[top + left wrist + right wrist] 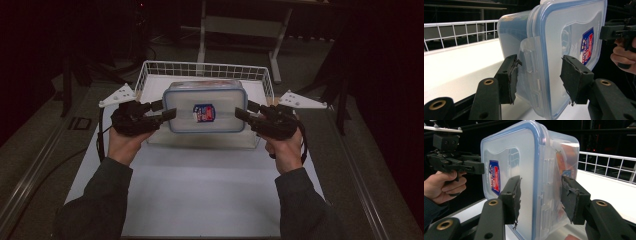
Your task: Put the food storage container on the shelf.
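Left gripper [169, 114] and right gripper [242, 114] each clamp one short end of the box [205, 106], holding it in the air over the basket [150, 70] on the counter [200, 200]. Both grips sit on slick plastic by the latches — in the gripper views the pads [512, 77] seem to catch only the edge. Should one hand lead or tilt, the box could twist free and drop onto the basket rim.
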